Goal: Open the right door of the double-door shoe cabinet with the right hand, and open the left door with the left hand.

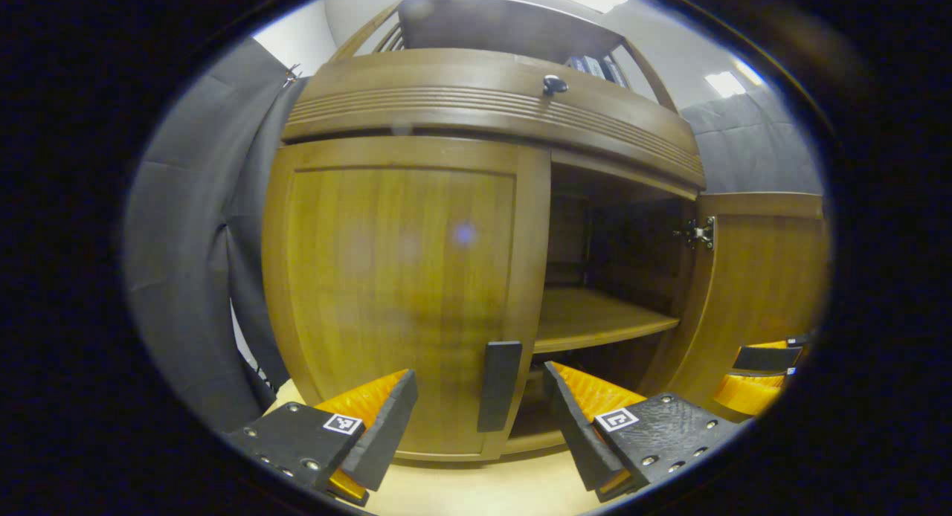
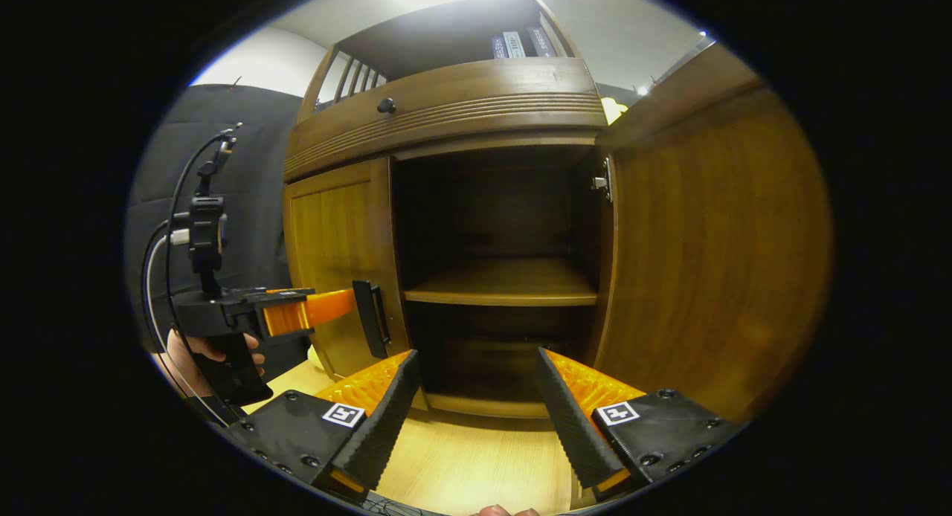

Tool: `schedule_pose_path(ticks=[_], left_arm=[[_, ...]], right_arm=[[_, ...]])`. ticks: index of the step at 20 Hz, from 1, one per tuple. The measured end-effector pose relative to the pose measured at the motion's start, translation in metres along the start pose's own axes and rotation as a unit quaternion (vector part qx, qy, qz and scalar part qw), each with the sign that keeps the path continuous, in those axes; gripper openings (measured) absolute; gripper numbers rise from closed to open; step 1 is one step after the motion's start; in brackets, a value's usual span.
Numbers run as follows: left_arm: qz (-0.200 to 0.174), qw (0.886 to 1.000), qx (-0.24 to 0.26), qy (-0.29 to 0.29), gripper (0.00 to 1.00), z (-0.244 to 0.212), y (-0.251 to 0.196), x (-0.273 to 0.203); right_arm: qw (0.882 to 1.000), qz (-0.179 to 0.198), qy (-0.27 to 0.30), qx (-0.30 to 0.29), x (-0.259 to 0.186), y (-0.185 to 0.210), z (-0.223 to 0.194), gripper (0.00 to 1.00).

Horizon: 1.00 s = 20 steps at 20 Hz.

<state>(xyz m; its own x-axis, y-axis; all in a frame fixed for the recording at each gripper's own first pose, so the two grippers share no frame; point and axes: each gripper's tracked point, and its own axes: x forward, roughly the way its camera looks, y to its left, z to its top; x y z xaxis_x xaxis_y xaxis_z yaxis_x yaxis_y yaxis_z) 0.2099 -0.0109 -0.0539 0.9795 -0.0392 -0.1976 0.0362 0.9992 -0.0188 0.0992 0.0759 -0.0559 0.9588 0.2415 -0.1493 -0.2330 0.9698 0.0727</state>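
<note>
The wooden shoe cabinet's left door (image 1: 401, 278) is closed, with a dark vertical handle (image 1: 498, 386) at its right edge. My left gripper (image 1: 480, 427) is open, and the handle stands just ahead between its two fingers without touching them. The right door (image 2: 714, 256) is swung wide open, showing a dark interior with a shelf (image 2: 506, 282). My right gripper (image 2: 476, 419) is open and holds nothing, facing the open compartment. In the right gripper view a hand (image 2: 201, 349) holds the left gripper (image 2: 349, 308) up at the left door's handle (image 2: 372, 319). The right gripper (image 1: 762, 375) sits low beside the open right door (image 1: 766, 293).
A drawer front with a small dark knob (image 1: 554, 85) runs above the doors, with an open shelf of books (image 2: 520, 44) higher up. Pale wood floor (image 2: 476, 464) lies before the cabinet. Cables (image 2: 167, 226) trail from the left gripper.
</note>
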Motion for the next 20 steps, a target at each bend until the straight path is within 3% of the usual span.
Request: schedule_pose_path(ticks=[5,11,13,14,15,16,20], left_arm=[[0.012,0.999,0.027,0.023,1.0,-0.021,-0.014,0.028],[0.011,0.999,0.02,0.038,1.0,-0.038,-0.021,0.049],[0.026,0.999,0.019,0.032,0.81,-0.038,-0.018,0.053],[0.023,0.999,0.013,0.034,0.72,-0.039,-0.019,0.053],[0.024,0.999,0.006,0.033,0.56,-0.039,-0.018,0.057],[0.028,0.999,-0.001,0.029,0.72,-0.037,-0.015,0.056],[0.023,0.999,-0.025,0.023,0.51,-0.04,-0.016,0.062]], right_arm=[[1.0,-0.001,-0.009,0.005,0.017,-0.009,0.003,0.93],[1.0,-0.002,-0.017,0.008,0.031,-0.014,0.007,0.93],[1.0,0.004,-0.02,0.002,0.036,-0.012,0.008,0.97],[1.0,0.008,-0.021,-0.001,0.037,-0.01,0.01,0.93],[1.0,0.011,-0.022,-0.003,0.041,-0.009,0.01,0.93],[1.0,0.013,-0.023,-0.005,0.043,-0.008,0.012,0.93],[1.0,0.018,-0.017,-0.01,0.047,-0.011,0.005,0.93]])
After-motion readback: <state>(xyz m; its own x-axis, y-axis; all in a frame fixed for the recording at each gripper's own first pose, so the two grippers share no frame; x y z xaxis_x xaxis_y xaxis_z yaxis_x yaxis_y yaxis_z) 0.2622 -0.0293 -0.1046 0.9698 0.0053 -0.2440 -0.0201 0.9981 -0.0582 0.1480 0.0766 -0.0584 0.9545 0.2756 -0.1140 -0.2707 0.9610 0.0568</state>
